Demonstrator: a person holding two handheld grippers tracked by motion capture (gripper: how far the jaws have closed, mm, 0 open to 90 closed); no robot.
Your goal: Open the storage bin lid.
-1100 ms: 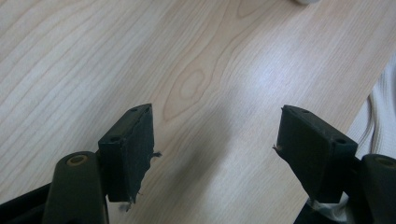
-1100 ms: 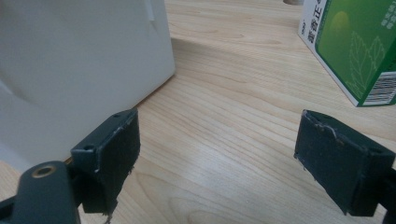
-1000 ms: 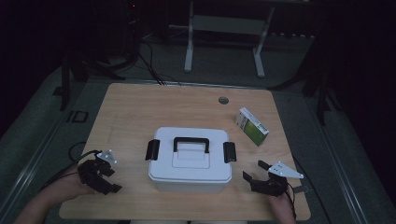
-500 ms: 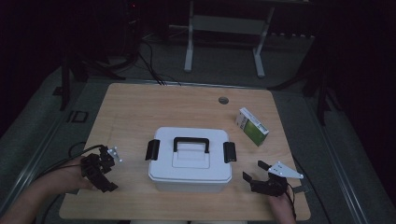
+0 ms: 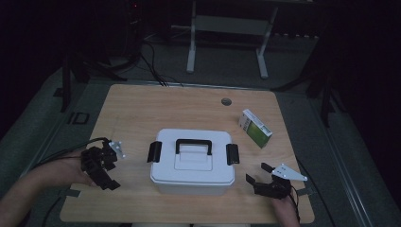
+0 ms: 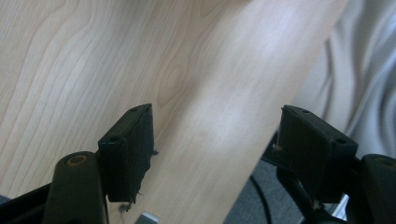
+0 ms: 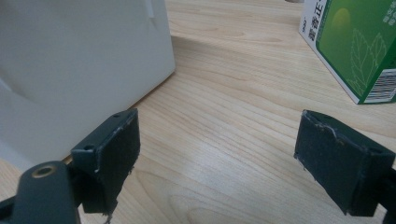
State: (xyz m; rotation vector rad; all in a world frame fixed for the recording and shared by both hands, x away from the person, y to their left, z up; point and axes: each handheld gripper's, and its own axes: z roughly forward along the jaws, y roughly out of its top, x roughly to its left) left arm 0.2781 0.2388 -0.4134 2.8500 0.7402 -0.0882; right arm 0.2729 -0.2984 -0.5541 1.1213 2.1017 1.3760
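Note:
A white lidded box [image 5: 191, 163] with a black handle and black side latches stands at the middle of the wooden table [image 5: 142, 109]. A green and white carton [image 5: 255, 127] lies to its right, farther back. My left gripper [image 5: 101, 174] hovers near the table's front left edge, open and empty; in the left gripper view its jaws [image 6: 217, 140] frame bare wood and the table edge. My right gripper [image 5: 258, 173] rests by the box's front right corner, open, empty. In the right gripper view [image 7: 217, 144] the box wall [image 7: 84, 60] is at left and the carton [image 7: 355, 46] at upper right.
A small round grommet [image 5: 226, 101] sits in the tabletop near the back edge. Behind the table stands a white metal frame [image 5: 227, 28], with cables [image 5: 151, 56] on the dark floor. Grey cloth [image 6: 359, 60] lies past the table edge beside my left gripper.
My left gripper has turned in the hand and shifted a little along the table's left edge. The right gripper, box and carton have stayed put.

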